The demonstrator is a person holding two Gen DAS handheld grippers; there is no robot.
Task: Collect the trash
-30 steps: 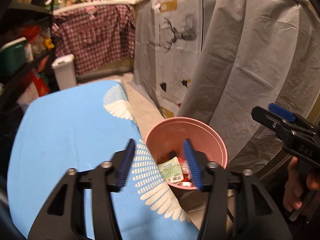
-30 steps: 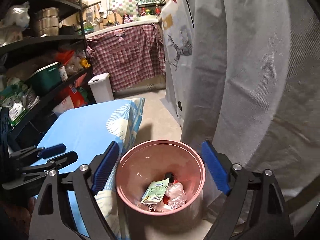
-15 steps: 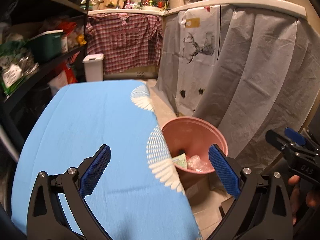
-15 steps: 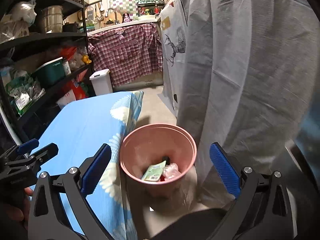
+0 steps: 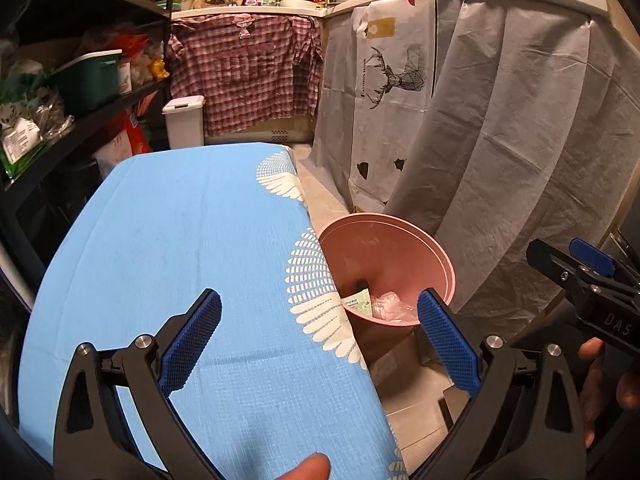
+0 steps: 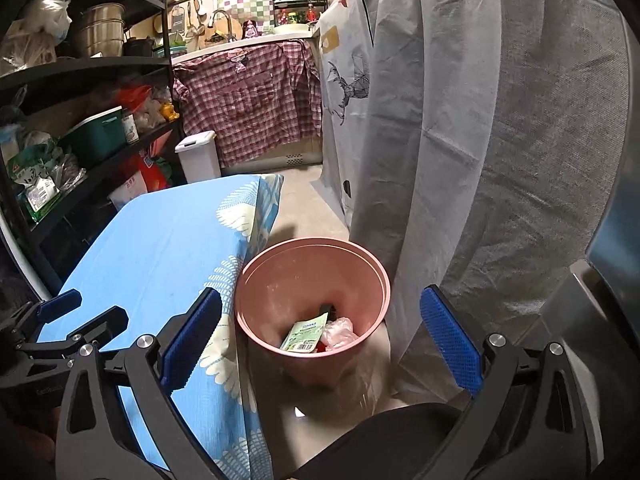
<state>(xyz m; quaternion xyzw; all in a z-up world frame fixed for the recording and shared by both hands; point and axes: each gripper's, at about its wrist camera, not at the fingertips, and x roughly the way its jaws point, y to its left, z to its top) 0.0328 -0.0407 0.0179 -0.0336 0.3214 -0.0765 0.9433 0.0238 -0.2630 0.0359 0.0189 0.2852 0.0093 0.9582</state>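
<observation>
A pink bin (image 5: 416, 264) (image 6: 280, 276) stands on the floor beside the blue-clothed table (image 5: 172, 248) (image 6: 160, 248). Inside it lie a green-and-white packet (image 6: 305, 334) (image 5: 358, 305) and crumpled clear plastic (image 6: 340, 330) (image 5: 390, 306). My left gripper (image 5: 318, 338) hangs open over the table's near right edge, nothing between its blue pads. My right gripper (image 6: 320, 338) is open too, held back from the bin and empty. The right gripper's tips (image 5: 576, 260) show at the right edge of the left wrist view; the left gripper's tips (image 6: 64, 320) show low on the left in the right wrist view.
A grey cloth with a deer print (image 5: 400, 72) (image 6: 352, 84) hangs right of the bin. A white lidded bin (image 5: 184, 120) (image 6: 199, 154), a plaid shirt (image 5: 244, 72) and dark shelves (image 5: 80, 92) stand beyond the table. A dark rounded object (image 6: 400, 432) sits low in the right wrist view.
Both grippers have drawn back from over the bin and their jaws have widened. The left one now hangs above the table edge; the bin looks smaller in both views.
</observation>
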